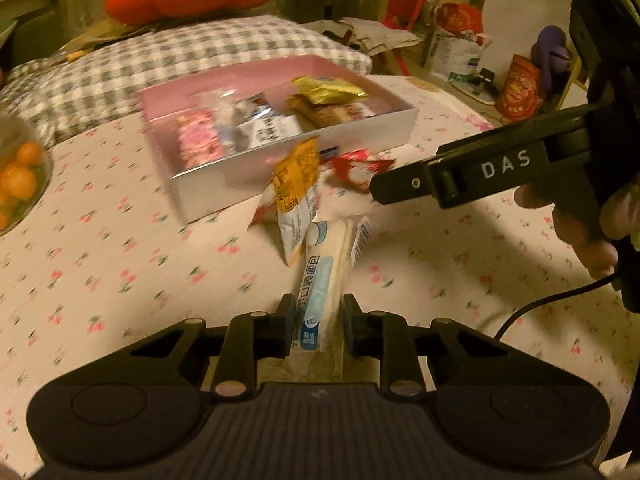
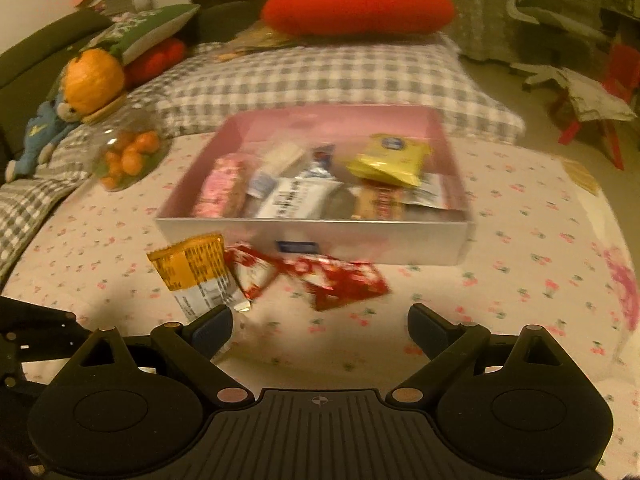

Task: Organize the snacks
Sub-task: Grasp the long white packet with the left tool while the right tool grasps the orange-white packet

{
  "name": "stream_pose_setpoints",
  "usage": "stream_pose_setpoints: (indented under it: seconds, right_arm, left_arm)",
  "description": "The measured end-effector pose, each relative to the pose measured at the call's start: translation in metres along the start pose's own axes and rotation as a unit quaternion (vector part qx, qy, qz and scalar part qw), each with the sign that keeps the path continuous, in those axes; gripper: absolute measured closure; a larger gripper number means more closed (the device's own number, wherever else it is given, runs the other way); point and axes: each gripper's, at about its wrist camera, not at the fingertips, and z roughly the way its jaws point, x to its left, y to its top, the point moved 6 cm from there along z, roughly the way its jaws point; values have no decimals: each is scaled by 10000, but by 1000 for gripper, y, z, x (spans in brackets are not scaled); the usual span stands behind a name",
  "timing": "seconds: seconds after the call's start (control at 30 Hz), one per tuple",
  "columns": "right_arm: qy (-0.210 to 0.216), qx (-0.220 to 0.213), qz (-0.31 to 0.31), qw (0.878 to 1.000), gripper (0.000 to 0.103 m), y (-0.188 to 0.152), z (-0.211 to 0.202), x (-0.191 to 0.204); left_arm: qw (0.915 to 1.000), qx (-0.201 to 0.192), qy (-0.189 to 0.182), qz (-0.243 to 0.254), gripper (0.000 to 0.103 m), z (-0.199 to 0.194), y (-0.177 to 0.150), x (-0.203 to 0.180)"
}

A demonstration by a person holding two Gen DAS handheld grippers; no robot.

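My left gripper is shut on a long white and blue bread packet, held above the bed. An orange and white snack packet lies in front of the box; it also shows in the right wrist view. A pink box holds several snacks and shows in the right wrist view too. Red and white wrappers lie on the sheet before the box. My right gripper is open and empty above the sheet; it shows in the left wrist view at the right.
A clear bowl of small oranges stands left of the box. A checked pillow and a red cushion lie behind it. Plush toys sit at the far left. The flowered sheet stretches to the right.
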Motion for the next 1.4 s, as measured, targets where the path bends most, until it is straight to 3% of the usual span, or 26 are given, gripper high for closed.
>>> stream_pose_setpoints:
  seconds: [0.2, 0.43, 0.77, 1.1, 1.2, 1.4]
  right_arm:
    - [432, 92, -145, 9989, 7, 0, 10, 32]
    - [633, 87, -465, 9969, 9, -5, 16, 61]
    - [645, -303, -531, 9960, 21, 0, 28, 85]
    - [515, -386, -798, 9947, 23, 4, 43, 102]
    - [447, -411, -1049, 9926, 34, 2, 46, 112]
    - [268, -518, -1350, 9891, 34, 0, 51, 122]
  left_arm:
    - [9999, 36, 39, -105, 82, -16, -17, 19]
    - [9997, -10, 168, -191, 83, -30, -30, 37]
    - [9945, -81, 687, -788, 83, -37, -33, 71]
    - [9920, -51, 544, -1138, 72, -25, -30, 76]
    - [9917, -22, 576, -1153, 72, -22, -30, 76]
    - [9908, 4, 641, -1194, 72, -21, -31, 78]
